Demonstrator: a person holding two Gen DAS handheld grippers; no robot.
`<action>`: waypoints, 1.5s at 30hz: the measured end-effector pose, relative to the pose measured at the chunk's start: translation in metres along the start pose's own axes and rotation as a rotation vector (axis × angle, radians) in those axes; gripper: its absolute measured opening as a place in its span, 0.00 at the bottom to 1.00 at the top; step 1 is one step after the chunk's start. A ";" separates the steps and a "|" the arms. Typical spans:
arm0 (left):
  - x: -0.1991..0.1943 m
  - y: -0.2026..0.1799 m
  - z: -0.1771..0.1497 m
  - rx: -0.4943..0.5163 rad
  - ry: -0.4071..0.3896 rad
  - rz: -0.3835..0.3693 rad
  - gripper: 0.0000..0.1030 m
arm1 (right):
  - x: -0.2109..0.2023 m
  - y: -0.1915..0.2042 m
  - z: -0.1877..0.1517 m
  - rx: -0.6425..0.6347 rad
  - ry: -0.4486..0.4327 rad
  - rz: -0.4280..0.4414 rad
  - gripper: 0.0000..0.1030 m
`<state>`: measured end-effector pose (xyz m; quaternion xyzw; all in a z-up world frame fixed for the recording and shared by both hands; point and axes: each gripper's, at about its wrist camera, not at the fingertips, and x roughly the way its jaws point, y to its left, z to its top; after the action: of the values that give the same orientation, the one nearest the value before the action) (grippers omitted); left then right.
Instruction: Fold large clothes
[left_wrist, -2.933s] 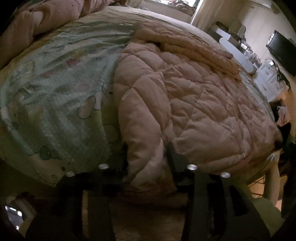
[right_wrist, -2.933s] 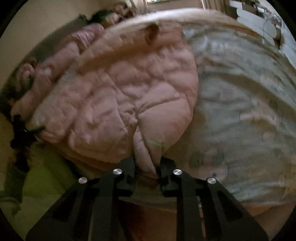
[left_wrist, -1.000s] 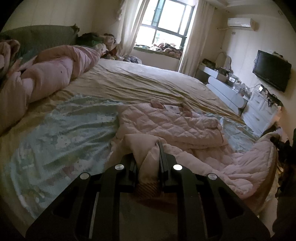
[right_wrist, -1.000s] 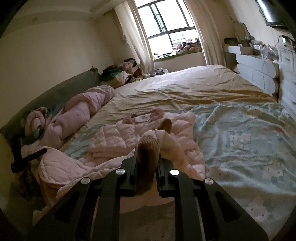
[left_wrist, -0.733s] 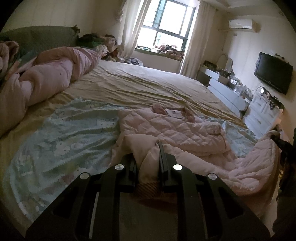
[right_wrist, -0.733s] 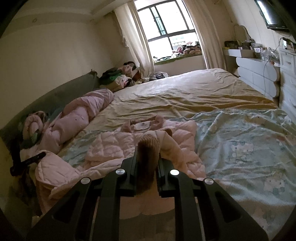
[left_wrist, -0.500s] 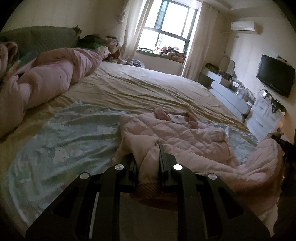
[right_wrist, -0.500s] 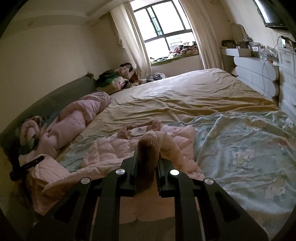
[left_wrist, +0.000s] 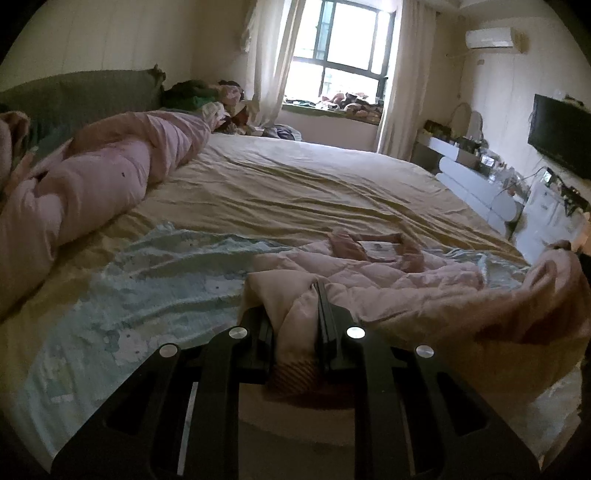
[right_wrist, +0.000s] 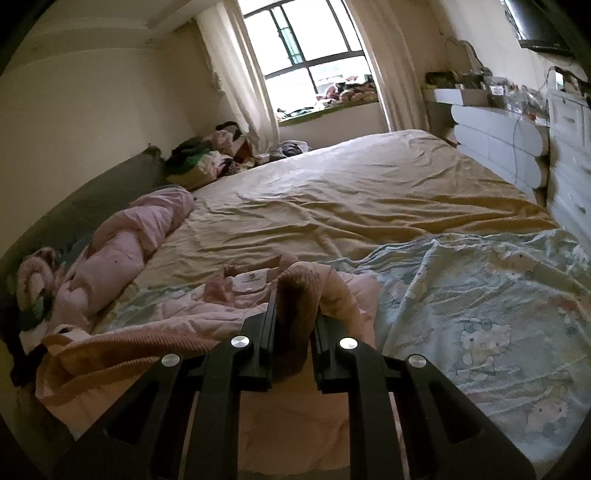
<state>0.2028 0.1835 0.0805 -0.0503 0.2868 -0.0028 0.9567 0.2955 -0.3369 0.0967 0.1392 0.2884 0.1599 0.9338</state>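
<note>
A pink quilted jacket (left_wrist: 399, 280) lies on the bed over a pale blue cartoon sheet (left_wrist: 147, 295); its collar with a white label points toward the window. My left gripper (left_wrist: 295, 314) is shut on a bunched corner of the jacket's ribbed hem, lifted off the bed. In the right wrist view, my right gripper (right_wrist: 293, 317) is shut on the other ribbed corner of the same jacket (right_wrist: 207, 306). The hem stretches between both grippers, raised above the jacket's body. The right gripper shows at the far right edge of the left wrist view.
A rolled pink duvet (left_wrist: 103, 177) lies along the bed's left side by a green headboard (left_wrist: 85, 92). The yellow sheet (left_wrist: 314, 188) spreads toward the window. White drawers (right_wrist: 502, 136) and a wall TV (left_wrist: 561, 136) stand on the right. Clothes pile (right_wrist: 207, 155) sits in the far corner.
Both grippers have carried the jacket's hem forward toward its collar; the collar sits lower and closer in both views. Earlier the jacket lay spread flat; its lower part has been lifted.
</note>
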 end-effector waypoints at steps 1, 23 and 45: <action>0.004 -0.001 0.001 0.007 -0.001 0.012 0.11 | 0.005 -0.002 0.002 0.008 0.004 -0.005 0.13; 0.054 -0.011 0.009 0.053 0.004 0.109 0.12 | 0.094 -0.030 0.020 0.122 0.076 -0.090 0.14; 0.117 -0.008 0.010 0.035 0.070 0.147 0.16 | 0.124 -0.053 0.031 0.242 0.110 -0.018 0.71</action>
<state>0.3063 0.1725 0.0249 -0.0125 0.3228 0.0606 0.9444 0.4224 -0.3431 0.0417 0.2393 0.3576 0.1228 0.8943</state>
